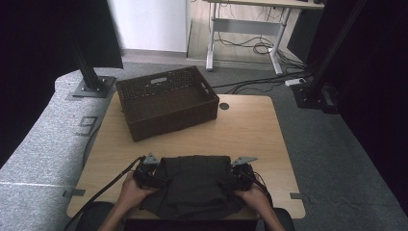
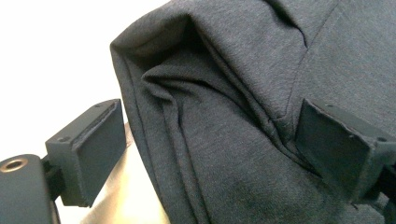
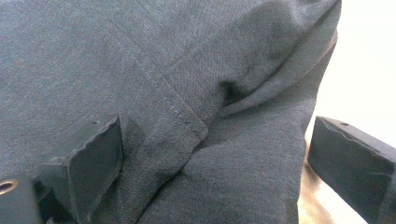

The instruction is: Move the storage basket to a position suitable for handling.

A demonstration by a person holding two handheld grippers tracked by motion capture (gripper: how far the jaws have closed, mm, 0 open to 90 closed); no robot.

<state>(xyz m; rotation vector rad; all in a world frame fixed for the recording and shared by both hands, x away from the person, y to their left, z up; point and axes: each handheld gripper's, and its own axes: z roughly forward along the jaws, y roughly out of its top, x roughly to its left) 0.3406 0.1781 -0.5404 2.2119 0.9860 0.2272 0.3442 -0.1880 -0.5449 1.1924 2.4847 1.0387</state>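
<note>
One folded dark garment [image 1: 195, 185] at table [image 1: 250, 130] edge, two grippers, left gripper [image 1: 150, 177] and right gripper [image 1: 236, 179], jaws apart around its sides, one brown basket [image 1: 166, 102] beyond.

From above the person's side we look forward and down over the whole table [image 1: 250, 130]. Our two gripper views sit very close — each looks along its own jaws at the dark folded cloth [image 1: 195, 185] [image 2: 243, 116] [image 3: 187, 93], which all three views share.
</note>
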